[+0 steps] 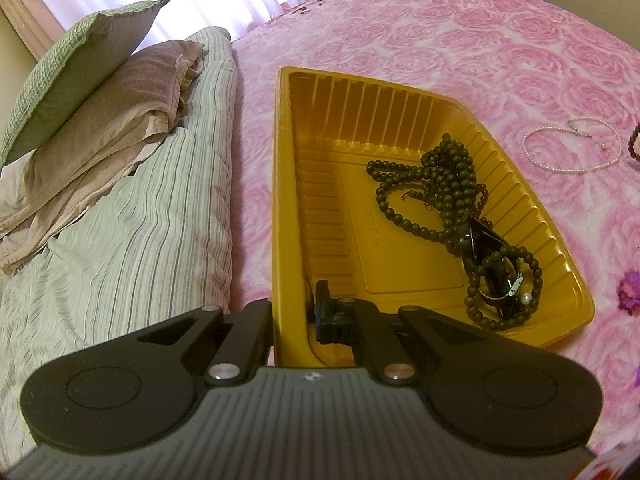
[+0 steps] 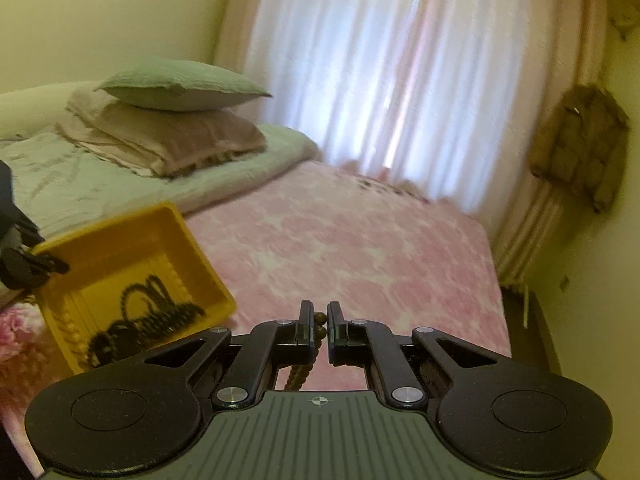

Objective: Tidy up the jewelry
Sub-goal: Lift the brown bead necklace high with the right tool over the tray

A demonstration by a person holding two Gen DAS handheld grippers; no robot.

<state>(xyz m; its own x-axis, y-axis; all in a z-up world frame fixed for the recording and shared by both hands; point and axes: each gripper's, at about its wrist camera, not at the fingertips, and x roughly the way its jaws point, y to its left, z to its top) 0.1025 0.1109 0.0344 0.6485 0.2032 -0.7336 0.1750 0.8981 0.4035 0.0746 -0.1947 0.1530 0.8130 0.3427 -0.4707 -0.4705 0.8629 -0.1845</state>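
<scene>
Pink bedspread, pearl necklace left-view only — right gripper pinching brown beads

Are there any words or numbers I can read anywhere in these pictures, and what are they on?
Raised characters moulded into the floor of the yellow tray: too faint and skewed to read; they seem to include digits, nothing certain.
Small round crosshair mark on the right claw body: a symbol, no letters.
Small pale logo on the left claw body: too small to read.
Nothing else bears text.
</scene>
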